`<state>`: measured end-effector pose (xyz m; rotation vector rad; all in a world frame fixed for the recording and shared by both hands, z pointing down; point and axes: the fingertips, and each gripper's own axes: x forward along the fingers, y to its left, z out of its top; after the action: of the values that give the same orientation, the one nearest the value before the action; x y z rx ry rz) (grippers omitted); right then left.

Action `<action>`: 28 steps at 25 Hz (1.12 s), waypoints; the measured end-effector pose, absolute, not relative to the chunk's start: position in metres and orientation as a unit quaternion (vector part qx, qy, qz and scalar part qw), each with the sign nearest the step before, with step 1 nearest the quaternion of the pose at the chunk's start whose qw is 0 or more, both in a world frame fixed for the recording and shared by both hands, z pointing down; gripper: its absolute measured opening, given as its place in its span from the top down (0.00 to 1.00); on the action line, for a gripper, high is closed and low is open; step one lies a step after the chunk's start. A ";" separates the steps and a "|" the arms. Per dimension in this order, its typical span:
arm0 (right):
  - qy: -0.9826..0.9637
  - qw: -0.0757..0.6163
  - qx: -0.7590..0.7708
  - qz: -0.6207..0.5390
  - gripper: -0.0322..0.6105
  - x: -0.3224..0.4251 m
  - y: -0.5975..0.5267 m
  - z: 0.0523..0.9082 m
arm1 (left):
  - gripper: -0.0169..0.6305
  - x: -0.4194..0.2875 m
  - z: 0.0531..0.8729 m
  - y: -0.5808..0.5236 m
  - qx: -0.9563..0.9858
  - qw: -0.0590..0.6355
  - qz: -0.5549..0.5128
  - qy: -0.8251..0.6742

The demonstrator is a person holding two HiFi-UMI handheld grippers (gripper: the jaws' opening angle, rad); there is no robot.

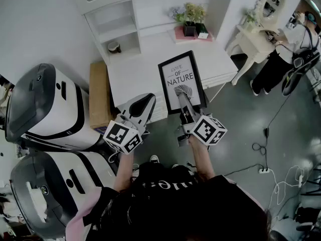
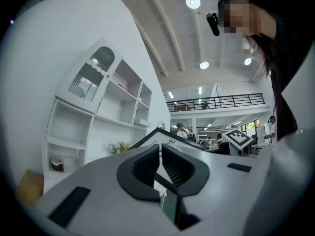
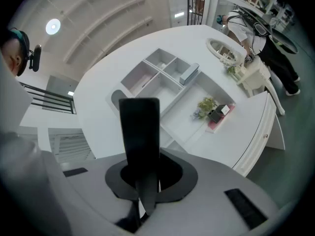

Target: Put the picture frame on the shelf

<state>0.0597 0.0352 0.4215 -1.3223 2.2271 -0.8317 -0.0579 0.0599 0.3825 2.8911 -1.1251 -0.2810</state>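
1. A white shelf (image 1: 118, 26) unit stands at the far side of a white desk (image 1: 145, 64). It has open square cubbies, and one low cubby holds a small, round, dark brown thing (image 1: 114, 46).
2. On the far part of the desk, a potted plant (image 1: 189, 16) with pale flowers sits on a pink tray (image 1: 183, 34). A flat cardboard box (image 1: 99, 92) lies along the desk's left end.
3. Two big, rounded machines (image 1: 47, 109) with glossy white and black shells crowd the floor at the near left.
4. At the far right there is a curvy white dressing table (image 1: 253, 39) with an oval mirror (image 1: 273, 1). Another person (image 1: 286, 49) stands beside it, and cables (image 1: 271, 134) trail over the grey floor.
5. Between the frame and the cubbies I see only bare desk top.
6. The picture frame (image 1: 181, 82) is a tall rectangle with a thin black moulding. Its white print reads "LOVE OF NATURE" above a dark leaf-like drawing.
7. It is over the near part of the desk, well short of the shelf. I can't tell whether it touches the desk top.
8. The right claw (image 1: 184, 107) is clamped on the frame's near edge. In the right gripper view the frame shows edge-on, as a dark slab between the pads.
9. The left claw (image 2: 159, 163) is pressed together with nothing in it, and it sits just left of the frame's near corner.
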 end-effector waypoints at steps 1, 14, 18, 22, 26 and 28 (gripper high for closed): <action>0.801 0.207 -0.477 -0.297 0.87 0.055 0.033 0.421 | 0.93 -0.062 0.382 0.057 0.929 0.015 -0.092 -0.359; 0.797 0.210 -0.482 -0.298 0.87 0.000 0.015 0.428 | 0.93 -0.109 0.386 0.042 0.940 0.019 -0.096 -0.327; 0.795 0.203 -0.485 -0.303 0.87 -0.013 0.015 0.435 | 0.93 -0.121 0.394 0.040 0.943 0.018 -0.090 -0.321; 0.795 0.193 -0.487 -0.305 0.87 -0.019 0.012 0.437 | 0.93 -0.125 0.397 0.033 0.944 0.024 -0.093 -0.316; 0.791 0.192 -0.492 -0.309 0.87 -0.014 0.004 0.442 | 0.93 -0.120 0.401 0.023 0.946 0.026 -0.090 -0.311; 0.789 0.192 -0.494 -0.309 0.87 -0.011 -0.003 0.444 | 0.93 -0.118 0.403 0.016 0.946 0.028 -0.087 -0.310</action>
<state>-0.0105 -0.0033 0.4437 -1.3884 2.2169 -0.8679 -0.1178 0.0164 0.4027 2.9221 -0.9569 -0.2692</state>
